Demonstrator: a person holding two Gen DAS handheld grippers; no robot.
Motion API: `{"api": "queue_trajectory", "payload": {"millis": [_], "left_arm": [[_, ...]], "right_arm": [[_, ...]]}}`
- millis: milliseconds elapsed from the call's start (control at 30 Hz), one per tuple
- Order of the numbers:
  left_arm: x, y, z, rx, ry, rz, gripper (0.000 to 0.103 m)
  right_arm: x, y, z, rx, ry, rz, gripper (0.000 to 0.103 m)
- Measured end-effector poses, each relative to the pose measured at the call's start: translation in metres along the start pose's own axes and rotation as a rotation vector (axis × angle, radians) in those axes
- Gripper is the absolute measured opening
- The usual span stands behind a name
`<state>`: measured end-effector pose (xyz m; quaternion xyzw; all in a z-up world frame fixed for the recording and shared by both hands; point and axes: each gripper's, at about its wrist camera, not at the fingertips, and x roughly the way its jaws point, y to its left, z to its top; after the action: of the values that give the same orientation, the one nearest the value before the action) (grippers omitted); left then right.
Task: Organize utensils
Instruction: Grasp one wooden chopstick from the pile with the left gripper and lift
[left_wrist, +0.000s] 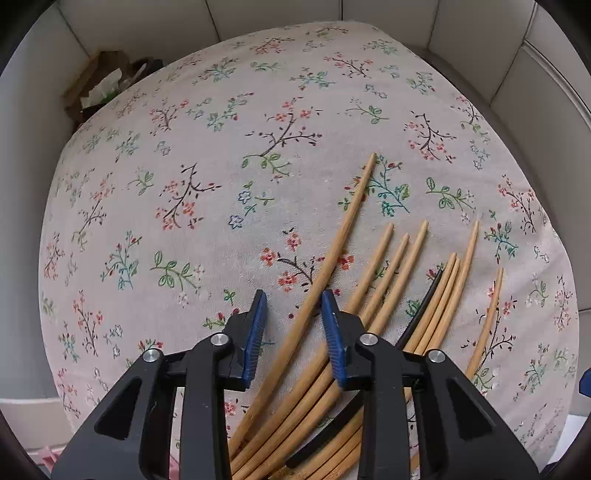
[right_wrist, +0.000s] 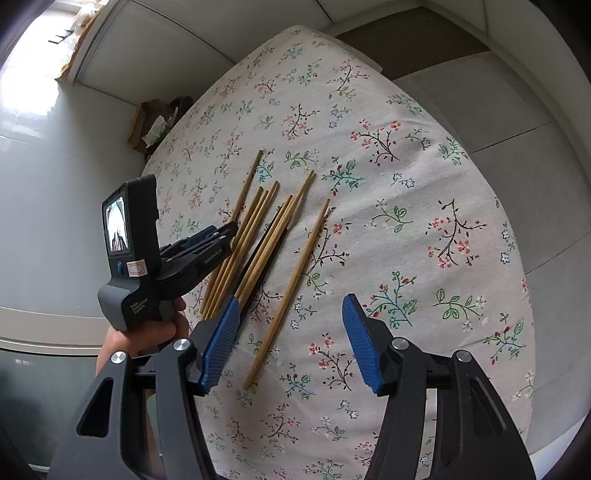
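Observation:
Several bamboo chopsticks (left_wrist: 399, 266) and a black one (left_wrist: 424, 306) lie fanned out on a floral tablecloth (left_wrist: 184, 147). My left gripper (left_wrist: 294, 299) points steeply down over them. The leftmost chopstick (left_wrist: 354, 206) runs between its blue pads; it lies close to the right pad, and a gap shows on the left side. In the right wrist view the left gripper (right_wrist: 229, 230) sits at the left edge of the chopsticks (right_wrist: 258, 229). My right gripper (right_wrist: 291, 301) hangs open above the cloth, framing one separate chopstick (right_wrist: 295, 280) without touching it.
The cloth-covered table (right_wrist: 406, 184) ends at a rounded far edge. Beyond it is pale tiled floor and a cardboard box (right_wrist: 147, 122) with paper in it. A hand (right_wrist: 147, 332) holds the left gripper's handle at the table's left side.

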<state>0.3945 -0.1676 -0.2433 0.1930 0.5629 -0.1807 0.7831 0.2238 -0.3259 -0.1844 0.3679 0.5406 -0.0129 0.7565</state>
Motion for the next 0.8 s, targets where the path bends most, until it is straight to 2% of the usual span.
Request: {"api": "queue_trajectory", "payload": {"millis": [133,167,267,433,500,600,700,800], "left_arm": [[0.003,0.000,0.010,0.008,-0.003,0.015,0.025],[0.004,-0.002,0.010,0.014,-0.022,0.013,0.015],[0.002,-0.006,0.001,-0.016,-0.049,0.016,0.011],[-0.006,0.002,-0.025,-0.065,0.023,-0.073,0.006],[-0.010,0.010,-0.036,-0.117,0.040,-0.128,0.006],[-0.016,0.017,-0.047,-0.151,0.032,-0.136,0.006],[-0.032,0.021,-0.056,-0.174,-0.008,-0.131,0.006],[-0.063,0.019,-0.066,-0.179,-0.082,-0.134,0.006]], "right_arm": [[0.001,0.002,-0.001,-0.007,-0.003,-0.012,0.057],[0.002,0.002,-0.001,-0.010,0.000,-0.013,0.057],[0.010,0.000,-0.002,-0.016,0.016,-0.022,0.057],[0.023,-0.008,0.001,-0.013,0.051,-0.023,0.047],[0.031,-0.005,0.000,-0.043,0.060,-0.046,0.043],[0.047,0.004,-0.001,-0.085,0.087,-0.072,0.040],[0.065,0.011,-0.001,-0.119,0.112,-0.093,0.038],[0.081,0.018,0.000,-0.136,0.129,-0.120,0.038]]}}
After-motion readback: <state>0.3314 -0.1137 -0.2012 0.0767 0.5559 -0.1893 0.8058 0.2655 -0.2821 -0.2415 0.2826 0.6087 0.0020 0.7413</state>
